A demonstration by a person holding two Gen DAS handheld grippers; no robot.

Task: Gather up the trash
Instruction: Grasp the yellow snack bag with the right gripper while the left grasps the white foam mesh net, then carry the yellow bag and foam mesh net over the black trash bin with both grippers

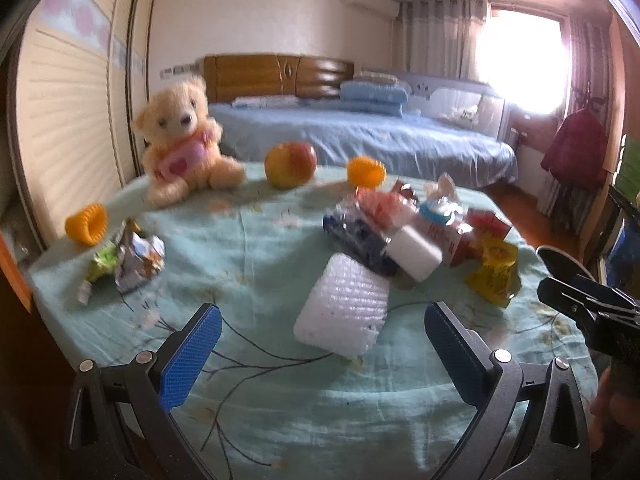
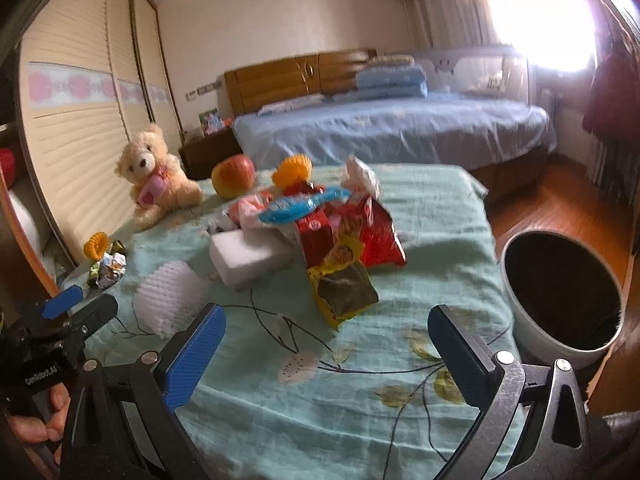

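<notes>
Mint-green cloth covers the worktop (image 2: pixel 420 216), and the trash sits heaped near its middle, which we take as our landmark: a pile (image 2: pixel 320 224) of red, yellow and blue wrappers with a white foam block (image 2: pixel 248 260) leaning on its near side. Just nearer us than the pile lies a white foam net (image 1: pixel 342 304). Left of the pile, well apart, a smaller clump of crumpled wrappers (image 1: pixel 132 258) rests beside an orange ring (image 1: pixel 87 224). Behind the pile, a teddy (image 1: pixel 182 140), an apple (image 1: pixel 290 164) and a second orange ring stand in a row; we judge these as keepers, not trash.

The bin (image 2: pixel 560 292), dark inside with a pale wall, stands off the worktop's edge to the right of the pile, so dropping should fall mostly to our right side.

Our left gripper (image 1: pixel 322 336) hovers with jaws wide apart, the foam net lying ahead between them, likely its first pick. Our right gripper (image 2: pixel 326 336) hovers likewise, jaws spread and holding nothing, facing the yellow wrapper (image 2: pixel 340 280) at the pile's near edge. Nothing appears collected yet, though the bin's depths are too dark to tell.
</notes>
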